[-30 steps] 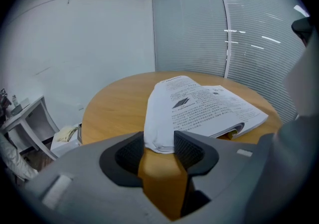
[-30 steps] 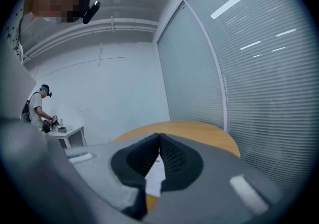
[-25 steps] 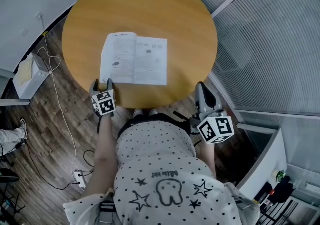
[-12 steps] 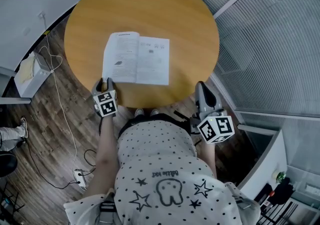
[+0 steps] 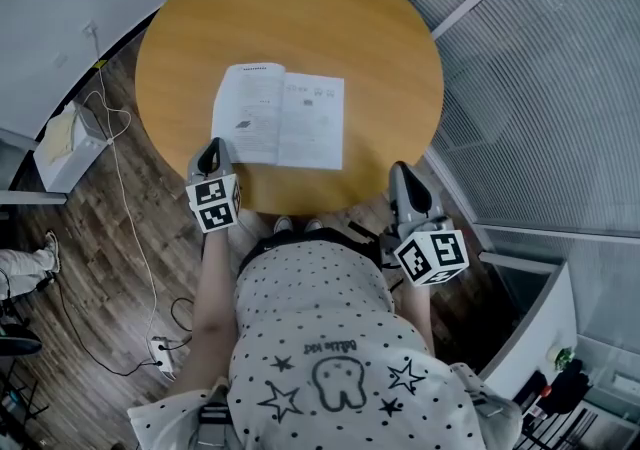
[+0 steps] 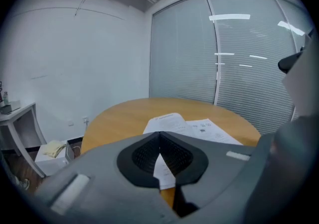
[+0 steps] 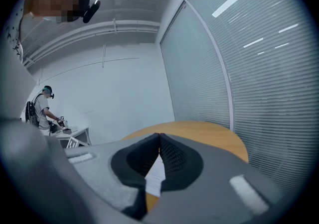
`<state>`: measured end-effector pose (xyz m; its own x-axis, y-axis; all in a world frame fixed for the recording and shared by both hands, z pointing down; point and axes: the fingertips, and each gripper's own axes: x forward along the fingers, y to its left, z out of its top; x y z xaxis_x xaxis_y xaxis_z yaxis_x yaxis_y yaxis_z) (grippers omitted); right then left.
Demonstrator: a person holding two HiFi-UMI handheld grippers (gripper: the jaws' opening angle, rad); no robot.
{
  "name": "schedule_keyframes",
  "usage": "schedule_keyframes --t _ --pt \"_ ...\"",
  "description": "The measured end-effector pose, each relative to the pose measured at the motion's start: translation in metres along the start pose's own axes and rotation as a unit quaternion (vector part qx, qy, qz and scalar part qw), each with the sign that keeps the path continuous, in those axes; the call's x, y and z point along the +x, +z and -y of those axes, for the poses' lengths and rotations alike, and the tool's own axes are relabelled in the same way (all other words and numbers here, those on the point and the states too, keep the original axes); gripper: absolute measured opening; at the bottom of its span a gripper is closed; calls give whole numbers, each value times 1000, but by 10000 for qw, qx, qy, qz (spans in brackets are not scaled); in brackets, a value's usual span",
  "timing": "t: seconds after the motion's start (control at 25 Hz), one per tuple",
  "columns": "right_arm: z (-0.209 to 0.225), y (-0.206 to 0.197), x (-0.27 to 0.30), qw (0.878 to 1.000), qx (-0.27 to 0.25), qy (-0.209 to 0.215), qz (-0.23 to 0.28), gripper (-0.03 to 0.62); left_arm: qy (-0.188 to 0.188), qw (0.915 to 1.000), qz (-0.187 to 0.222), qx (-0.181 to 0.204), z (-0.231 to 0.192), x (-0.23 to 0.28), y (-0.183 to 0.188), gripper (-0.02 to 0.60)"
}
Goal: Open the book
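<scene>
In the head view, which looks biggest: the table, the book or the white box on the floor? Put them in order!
Biggest: table.
Next: book.
Smallest: white box, but it's farther from the camera, so may look smaller.

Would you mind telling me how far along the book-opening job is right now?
Done: the book lies open flat on the round table, two printed pages showing. In hand: nothing; the left gripper, by the book's near left corner, has just closed its jaws with nothing between them, and the right gripper is shut and empty at the table's near edge. Left: apparently nothing more.
</scene>
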<state>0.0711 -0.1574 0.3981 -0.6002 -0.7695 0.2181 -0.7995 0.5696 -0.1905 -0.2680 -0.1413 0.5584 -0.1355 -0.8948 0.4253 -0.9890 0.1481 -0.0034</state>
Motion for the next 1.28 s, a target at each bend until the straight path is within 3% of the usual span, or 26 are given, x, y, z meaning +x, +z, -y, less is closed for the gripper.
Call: schedule_keyframes --t 0.32,0.68,0.96,1.28 --pt "-3 -3 3 9999 10 104 -14 3 -391 9943 971 -192 26 -36 98 9" --pt "-12 1 5 9996 116 241 59 4 -737 9823 1711 180 55 -107 177 9" --pt "-28 16 3 9985 91 462 270 4 -727 9775 1916 490 62 -155 187 9" --pt "-39 19 -4 9978 93 555 347 3 -686 9820 1723 369 59 -177 163 9"
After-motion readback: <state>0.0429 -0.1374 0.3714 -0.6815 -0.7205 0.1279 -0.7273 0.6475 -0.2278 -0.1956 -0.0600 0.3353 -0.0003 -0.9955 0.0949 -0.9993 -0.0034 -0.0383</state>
